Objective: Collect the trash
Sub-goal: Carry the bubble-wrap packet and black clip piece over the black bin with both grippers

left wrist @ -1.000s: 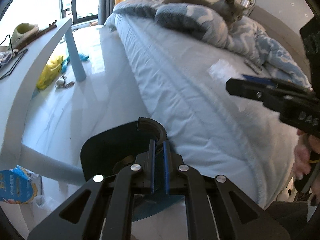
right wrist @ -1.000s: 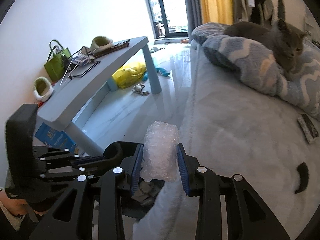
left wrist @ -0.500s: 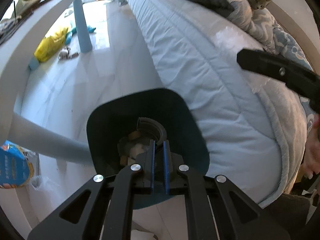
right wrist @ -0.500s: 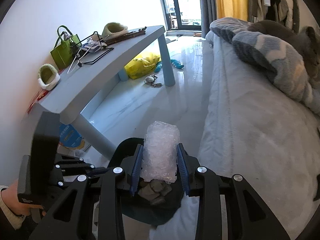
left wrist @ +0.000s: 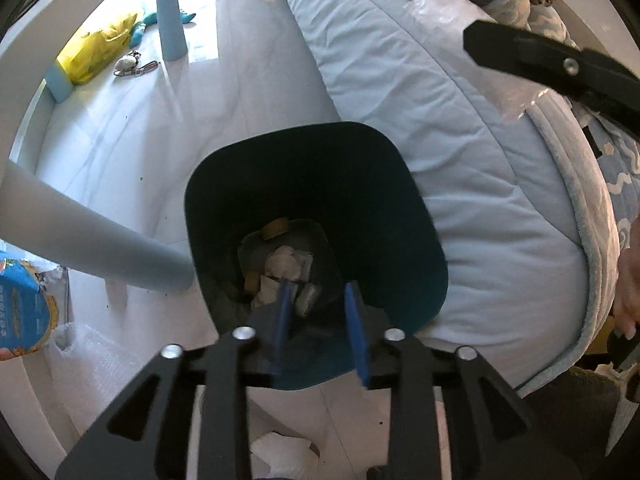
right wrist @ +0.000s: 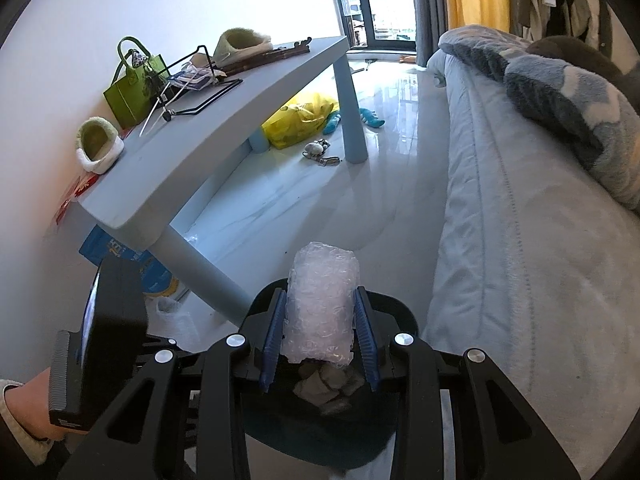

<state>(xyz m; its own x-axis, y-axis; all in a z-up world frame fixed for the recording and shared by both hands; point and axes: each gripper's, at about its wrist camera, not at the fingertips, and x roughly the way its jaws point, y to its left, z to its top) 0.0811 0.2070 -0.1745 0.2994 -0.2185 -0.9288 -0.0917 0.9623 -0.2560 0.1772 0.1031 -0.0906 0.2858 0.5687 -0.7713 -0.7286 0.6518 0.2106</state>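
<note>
Your right gripper (right wrist: 320, 332) clamps the bubble wrap (right wrist: 322, 308) directly above the bin (left wrist: 316, 248) so it drops in cleanly, while your left gripper (left wrist: 318, 322) hangs open and empty over the rim.

Dark teal bin (left wrist: 400, 216); clear bubble wrap (right wrist: 320, 304); pale blue surface (right wrist: 224, 92); yellow bag (right wrist: 300, 118); green handbag (right wrist: 134, 84); blue-grey wave-patterned blanket (right wrist: 568, 96); pale blue bed (left wrist: 440, 120).
</note>
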